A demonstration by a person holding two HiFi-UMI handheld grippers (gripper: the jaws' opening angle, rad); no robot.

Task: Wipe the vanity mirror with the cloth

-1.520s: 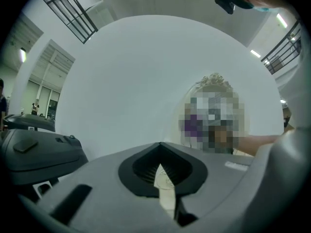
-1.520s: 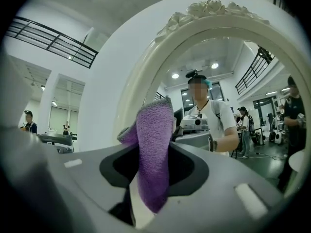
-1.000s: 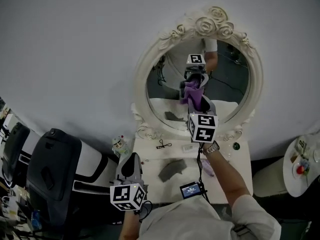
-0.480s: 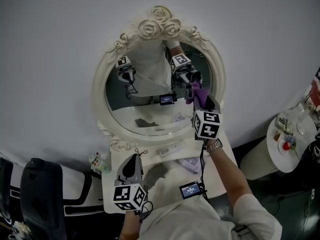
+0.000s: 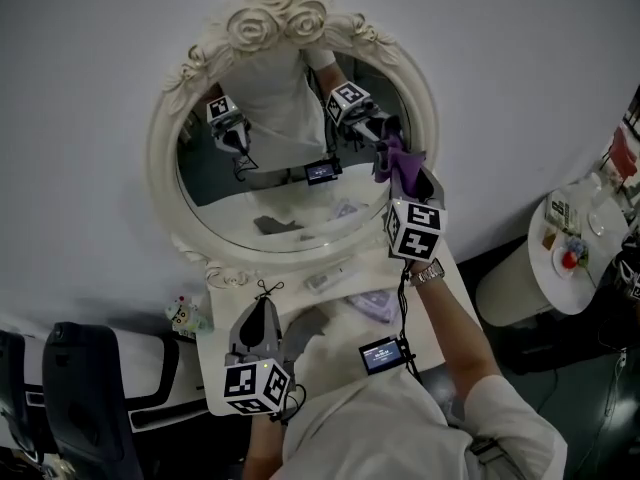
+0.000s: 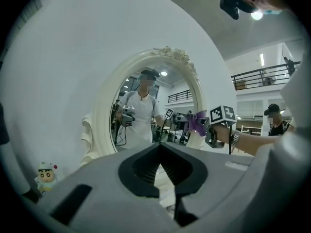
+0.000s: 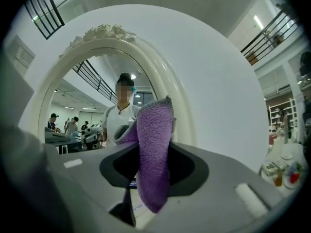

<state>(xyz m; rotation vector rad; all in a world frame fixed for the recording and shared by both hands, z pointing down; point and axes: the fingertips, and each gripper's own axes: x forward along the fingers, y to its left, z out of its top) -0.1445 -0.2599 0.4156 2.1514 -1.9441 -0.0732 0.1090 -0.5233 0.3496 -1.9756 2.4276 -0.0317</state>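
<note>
The right gripper (image 5: 408,181) is pressed shut on the purple cloth (image 7: 154,144). The cloth is pinched near its middle, so a fold stands up above the jaws and a tail hangs below them. It is held up at the right edge of the mirror (image 5: 285,193), where it meets its own reflection. I cannot tell whether it is actually pressing on the glass. The left gripper (image 5: 262,310) rests low over the surface (image 5: 340,328) with its jaws together and nothing between them.

The cloth looks like soft, light terry that folds easily, so it should mould itself to the glass. A pinch with plenty of nap left proud of the jaws seems best, so that fabric and not hard gripper meets the mirror. The glass is smooth and probably fragile, and the carved white frame (image 5: 265,23) looks delicate, so gentle, even pressure seems wise. The mirror stands upright at the back of the surface and might rock if pushed hard near its rim.

The surface is a small white vanity top set against a plain pale wall. It carries a grey rag-like thing (image 5: 305,325), a small purple item (image 5: 370,306) and a toy figure (image 5: 183,313) at its left corner. A dark chair (image 5: 90,388) stands to the left and a round side table (image 5: 580,258) to the right.
</note>
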